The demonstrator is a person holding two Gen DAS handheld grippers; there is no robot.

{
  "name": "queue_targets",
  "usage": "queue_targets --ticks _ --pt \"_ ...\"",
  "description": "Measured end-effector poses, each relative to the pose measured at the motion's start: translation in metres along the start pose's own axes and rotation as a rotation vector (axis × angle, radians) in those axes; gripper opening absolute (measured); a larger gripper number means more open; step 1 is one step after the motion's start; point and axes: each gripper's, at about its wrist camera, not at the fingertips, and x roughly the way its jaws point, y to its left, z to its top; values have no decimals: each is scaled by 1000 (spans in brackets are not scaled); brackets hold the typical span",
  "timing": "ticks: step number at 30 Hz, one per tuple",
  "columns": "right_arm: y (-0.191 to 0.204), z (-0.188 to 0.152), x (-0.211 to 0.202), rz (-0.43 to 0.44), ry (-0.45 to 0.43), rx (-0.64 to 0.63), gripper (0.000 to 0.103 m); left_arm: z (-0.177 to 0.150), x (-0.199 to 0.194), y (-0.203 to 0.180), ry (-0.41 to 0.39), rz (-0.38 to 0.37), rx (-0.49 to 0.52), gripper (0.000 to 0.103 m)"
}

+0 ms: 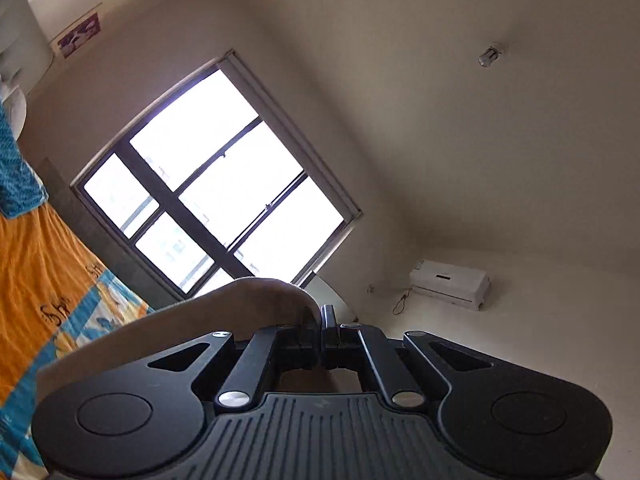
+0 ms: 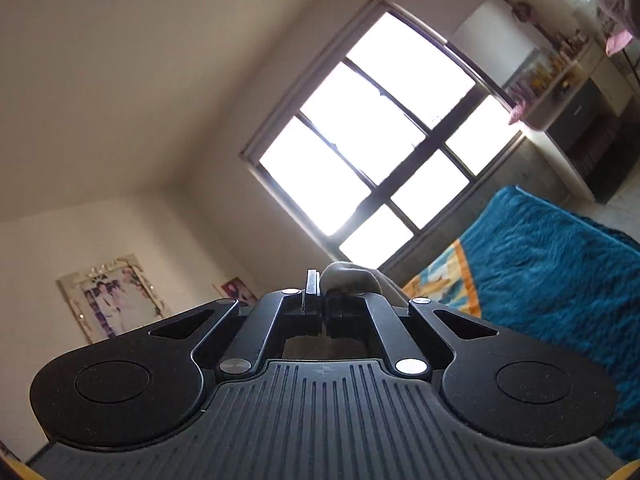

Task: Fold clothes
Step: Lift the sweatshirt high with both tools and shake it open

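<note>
Gripping a beige garment (image 1: pixel 224 312), the left claw (image 1: pixel 321 320) is clamped on its edge; the right claw (image 2: pixel 322 300) pinches the same cloth. Both point up toward the window (image 1: pixel 216 200), above the bed (image 2: pixel 552 264). Folding seems barely begun.

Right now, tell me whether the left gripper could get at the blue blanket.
Probably not: the left gripper is shut on beige cloth and aimed up at the window; the blue blanket lies far left.
</note>
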Motion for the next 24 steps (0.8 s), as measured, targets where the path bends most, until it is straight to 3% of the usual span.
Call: queue_targets --ticks 3,7,10,14,24 --pt "17 12 -1 -10 -19 -44 1 12 4 -10 -24 -1 26 0" --pt "49 25 -16 61 -113 -110 1 14 4 -24 -62 -15 86 0" --pt "54 29 -6 27 -72 -127 1 13 4 -33 -88 -25 126 0" --pt "60 36 -19 73 -134 -134 1 15 -2 -41 -122 -35 152 0" --pt "77 27 -56 58 -142 -214 1 10 -35 -56 -126 -49 167 0"
